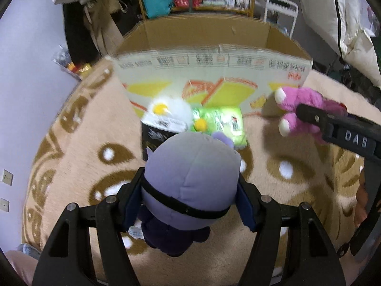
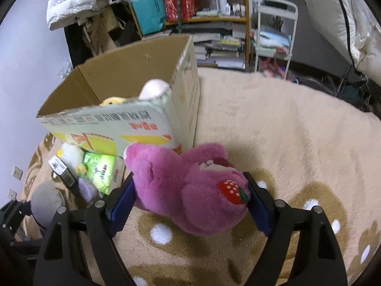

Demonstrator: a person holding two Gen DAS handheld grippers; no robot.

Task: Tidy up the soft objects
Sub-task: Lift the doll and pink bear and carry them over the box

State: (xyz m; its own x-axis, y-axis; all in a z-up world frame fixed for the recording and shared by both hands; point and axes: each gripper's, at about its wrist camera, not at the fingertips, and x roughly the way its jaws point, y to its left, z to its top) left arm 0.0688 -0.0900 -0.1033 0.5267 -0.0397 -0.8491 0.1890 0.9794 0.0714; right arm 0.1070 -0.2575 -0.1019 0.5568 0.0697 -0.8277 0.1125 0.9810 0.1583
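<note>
My left gripper point(image 1: 189, 203) is shut on a grey-lilac plush point(image 1: 190, 174) with a black band and a dark body, held above the rug. In the right wrist view my right gripper point(image 2: 190, 208) is shut on a pink plush bear point(image 2: 188, 195) with a strawberry patch; both blue pads press into its sides. In the left wrist view that pink plush bear point(image 1: 297, 104) hangs at the right, near the corner of the open cardboard box point(image 1: 207, 38). Inside the cardboard box point(image 2: 133, 71) a yellow plush point(image 2: 112, 101) and a whitish one point(image 2: 154, 88) poke up.
A white fluffy toy point(image 1: 166, 109), a green packet point(image 1: 221, 121) and a black carton point(image 1: 154, 138) lie on the beige patterned rug point(image 1: 71, 166) in front of the box. Behind stand a crowded shelf point(image 2: 214, 12), a white rack point(image 2: 276, 31) and hanging bedding point(image 2: 345, 23).
</note>
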